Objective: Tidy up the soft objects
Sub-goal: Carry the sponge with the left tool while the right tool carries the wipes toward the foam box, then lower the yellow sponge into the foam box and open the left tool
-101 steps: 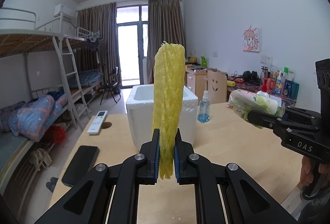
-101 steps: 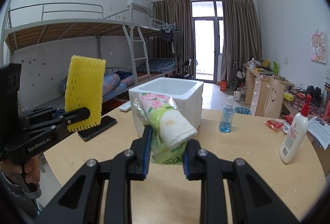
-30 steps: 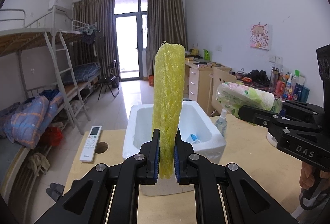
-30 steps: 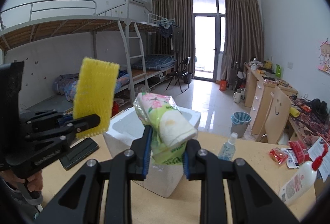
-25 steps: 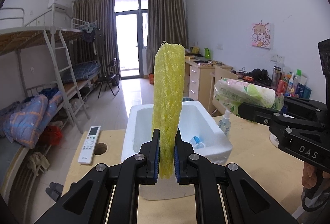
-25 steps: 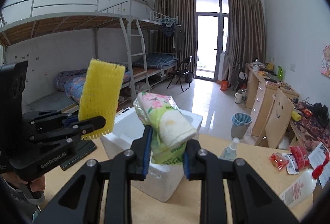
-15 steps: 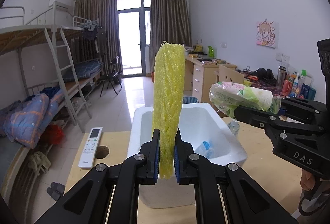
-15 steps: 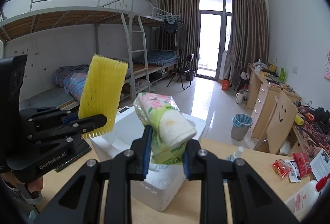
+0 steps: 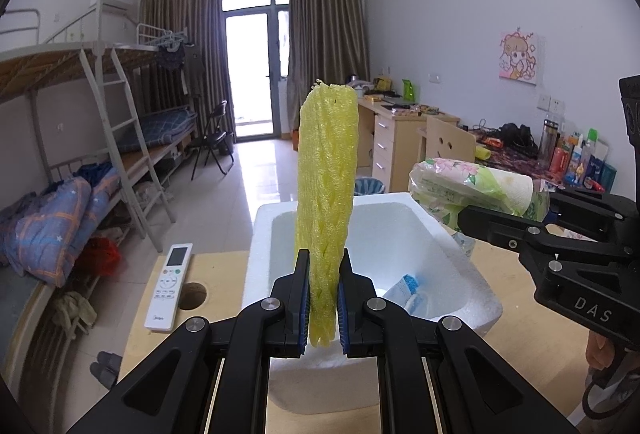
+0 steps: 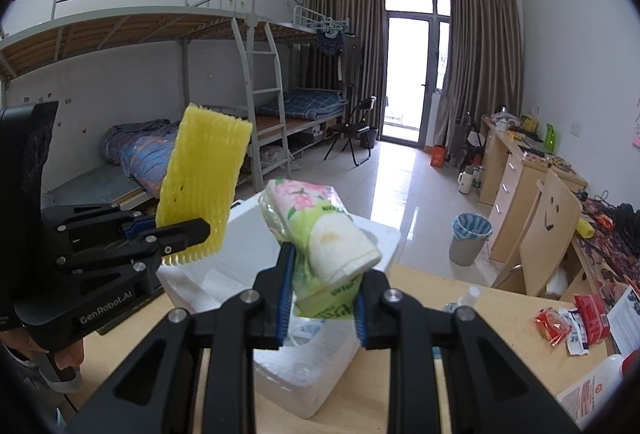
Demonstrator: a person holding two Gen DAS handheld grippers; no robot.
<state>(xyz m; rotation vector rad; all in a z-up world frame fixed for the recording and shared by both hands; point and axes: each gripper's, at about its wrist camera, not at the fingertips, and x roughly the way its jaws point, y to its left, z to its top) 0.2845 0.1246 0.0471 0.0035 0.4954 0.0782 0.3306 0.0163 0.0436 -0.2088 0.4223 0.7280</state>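
A foam box (image 9: 448, 246) stands on a table (image 9: 516, 346), with a face mask (image 9: 408, 288) lying inside it. A remote control (image 9: 168, 286) lies on the table left of the box, beside a round hole (image 9: 193, 294). Behind the table, a bunk bed (image 9: 100, 138) lines the left wall and desks (image 9: 400, 138) the right.
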